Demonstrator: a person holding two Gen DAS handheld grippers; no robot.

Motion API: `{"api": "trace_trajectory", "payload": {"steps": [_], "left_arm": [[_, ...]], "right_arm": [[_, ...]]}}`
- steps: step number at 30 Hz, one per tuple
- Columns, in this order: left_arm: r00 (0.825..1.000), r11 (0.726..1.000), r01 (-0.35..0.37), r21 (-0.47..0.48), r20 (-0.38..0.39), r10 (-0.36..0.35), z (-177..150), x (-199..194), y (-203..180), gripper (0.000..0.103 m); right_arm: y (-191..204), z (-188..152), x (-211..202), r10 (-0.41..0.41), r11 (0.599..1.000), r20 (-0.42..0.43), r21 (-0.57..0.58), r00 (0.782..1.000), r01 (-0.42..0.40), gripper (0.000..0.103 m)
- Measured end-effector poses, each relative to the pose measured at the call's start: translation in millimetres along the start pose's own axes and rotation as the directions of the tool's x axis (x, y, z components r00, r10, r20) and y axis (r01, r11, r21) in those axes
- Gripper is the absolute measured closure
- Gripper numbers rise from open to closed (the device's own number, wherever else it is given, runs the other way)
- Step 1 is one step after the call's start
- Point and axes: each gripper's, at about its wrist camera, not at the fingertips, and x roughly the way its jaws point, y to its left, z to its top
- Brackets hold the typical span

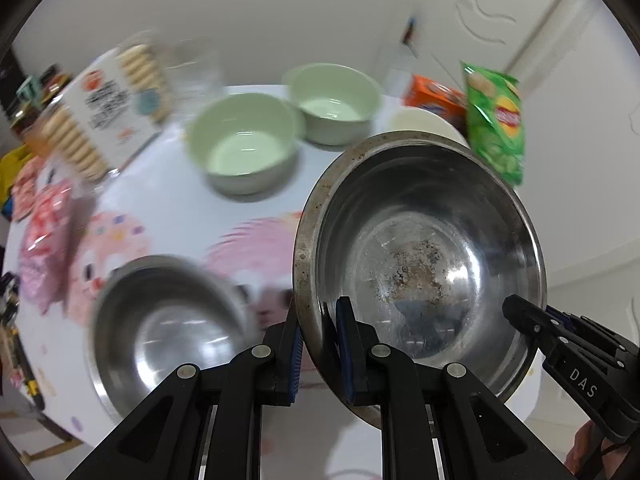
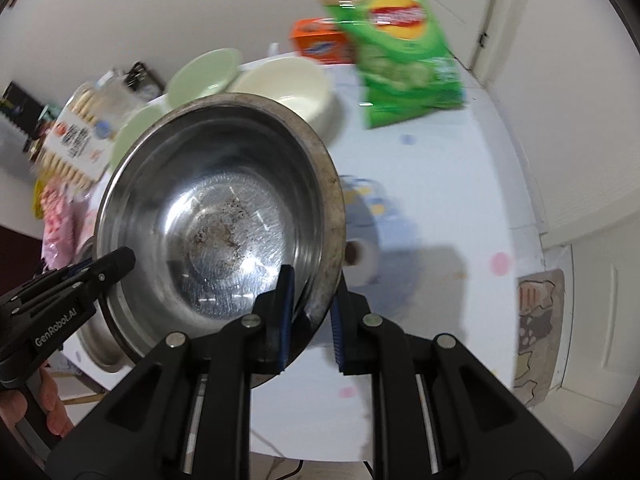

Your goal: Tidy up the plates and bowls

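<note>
Steel bowl [image 1: 420, 264], stained inside, hanging tilted above table, clear of surface. Left gripper [image 1: 318, 344] clamping one side of rim; right gripper [image 2: 310, 316] clamping opposite side. Second steel bowl [image 1: 168, 320] resting on table just left of it; likely nesting target. Advice: keeping both clamps level and moving together, lowering centred over second bowl. Two green bowls [image 1: 244, 140] sitting beyond. Table [image 2: 440, 208]: white patterned cloth, crisp bag [image 2: 404, 44], biscuit pack [image 1: 100, 116]. Walls pale.
</note>
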Motion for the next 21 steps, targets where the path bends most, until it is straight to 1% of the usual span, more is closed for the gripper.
{"api": "trace_trajectory", "payload": {"steps": [3, 7, 12, 17, 21], "left_arm": [[1.000, 0.999, -0.015, -0.041, 0.012, 0.016, -8.0, -10.9, 38.2, 0.088], [0.999, 0.995, -0.037, -0.092, 0.018, 0.039, -20.0, -19.0, 79.0, 0.088], [0.998, 0.987, -0.066, -0.146, 0.005, 0.068, -37.4, -24.6, 127.1, 0.088], [0.996, 0.979, -0.087, -0.182, -0.031, 0.082, -52.6, -17.3, 161.6, 0.088], [0.995, 0.977, -0.094, -0.190, -0.055, 0.085, -60.7, -10.6, 173.5, 0.087]], "right_arm": [[35.4, -7.9, 3.2, 0.018, 0.999, 0.002, -0.041, 1.000, -0.018, 0.084], [81.7, -13.5, 8.5, 0.040, 0.995, -0.006, -0.096, 0.999, -0.041, 0.084], [131.3, -25.1, 20.9, 0.057, 0.985, -0.034, -0.159, 0.998, -0.062, 0.084], [162.2, -37.8, 39.8, 0.054, 0.980, -0.076, -0.189, 0.996, -0.067, 0.084], [177.2, -45.5, 52.2, 0.032, 0.977, -0.107, -0.207, 0.994, -0.054, 0.084]]}}
